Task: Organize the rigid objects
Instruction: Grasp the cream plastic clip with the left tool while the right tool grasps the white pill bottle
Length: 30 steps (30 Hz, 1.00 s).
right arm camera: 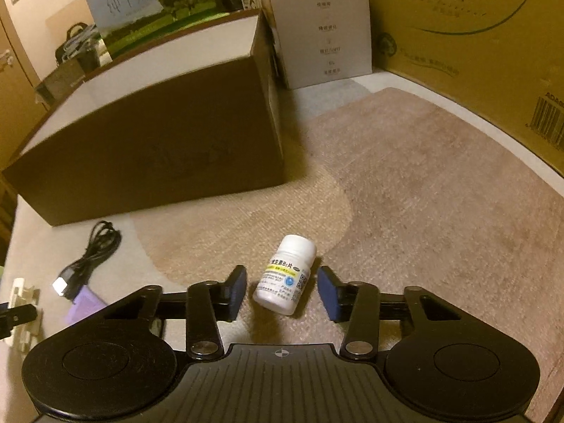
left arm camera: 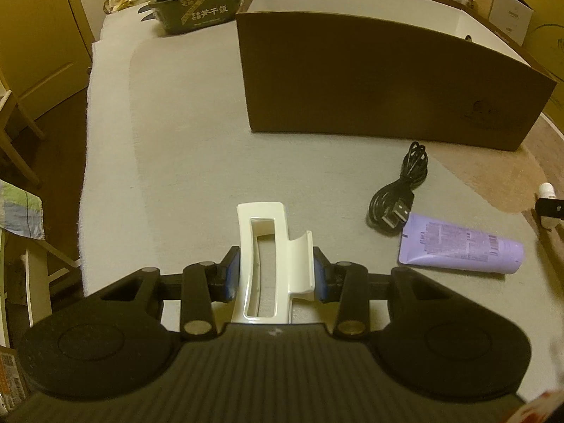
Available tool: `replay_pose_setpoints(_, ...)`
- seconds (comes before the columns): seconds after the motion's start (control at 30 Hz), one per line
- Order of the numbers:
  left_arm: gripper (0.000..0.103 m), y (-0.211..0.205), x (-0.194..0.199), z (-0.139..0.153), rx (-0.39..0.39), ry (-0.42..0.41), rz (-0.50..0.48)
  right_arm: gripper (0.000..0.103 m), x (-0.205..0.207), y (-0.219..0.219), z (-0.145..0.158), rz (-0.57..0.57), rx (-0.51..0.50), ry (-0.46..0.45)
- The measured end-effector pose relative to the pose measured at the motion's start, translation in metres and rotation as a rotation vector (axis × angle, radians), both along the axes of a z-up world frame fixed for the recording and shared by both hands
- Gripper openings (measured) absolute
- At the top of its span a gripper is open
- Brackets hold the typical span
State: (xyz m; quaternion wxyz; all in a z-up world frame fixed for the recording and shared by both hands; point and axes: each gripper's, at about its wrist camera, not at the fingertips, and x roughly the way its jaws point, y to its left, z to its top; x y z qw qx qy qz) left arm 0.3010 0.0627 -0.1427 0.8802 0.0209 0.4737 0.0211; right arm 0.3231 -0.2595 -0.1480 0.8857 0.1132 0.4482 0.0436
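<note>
Work looks barely begun: my left gripper [left arm camera: 276, 278] clenches the cream plastic claw hair clip [left arm camera: 268, 264] short of the open brown cardboard box [left arm camera: 387, 84], my right gripper [right arm camera: 282, 290] spread around the white pill bottle [right arm camera: 285, 276] nearby.

Setting: a lived-in home room, used partly for storage. Evidence: cloth-covered table [left arm camera: 169, 134]; stacked instant-rice tubs [left arm camera: 197, 10] at its far left corner; milk carton [right arm camera: 155, 10] and tissue shipping carton [right arm camera: 476, 53] along far and right edges; wooden cabinet door [left arm camera: 38, 35] behind.
</note>
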Motion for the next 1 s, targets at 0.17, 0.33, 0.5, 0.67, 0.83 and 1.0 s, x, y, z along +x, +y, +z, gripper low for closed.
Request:
replay_pose_setpoints(0.17, 0.038, -0.003, -0.003, 0.000, -0.005, 0.002, -0.018, 0.027, -0.008, 0.005, -0.002, 0.063, 0.000, -0.012)
replay_pose_setpoints(0.33, 0.038, -0.007, -0.008, 0.000, -0.011, 0.004, -0.041, 0.027, -0.022, 0.019, 0.000, 0.169, 0.014, 0.005)
replay_pose_setpoints(0.5, 0.038, -0.007, -0.008, 0.000, -0.019, 0.008, -0.041, 0.028, -0.032, 0.031, 0.000, 0.221, 0.017, 0.021)
replay_pose_setpoints(0.67, 0.038, -0.006, -0.007, -0.001, -0.021, 0.009, -0.044, 0.028, -0.025, 0.036, -0.001, 0.204, 0.020, 0.025)
replay_pose_setpoints(0.83, 0.038, -0.006, -0.007, -0.001, -0.022, 0.008, -0.045, 0.028, -0.022, 0.039, -0.001, 0.211, -0.001, 0.023)
replay_pose_setpoints(1.0, 0.038, -0.006, -0.007, -0.001, -0.019, 0.007, -0.047, 0.028, -0.022, 0.041, -0.002, 0.216, -0.018, 0.023)
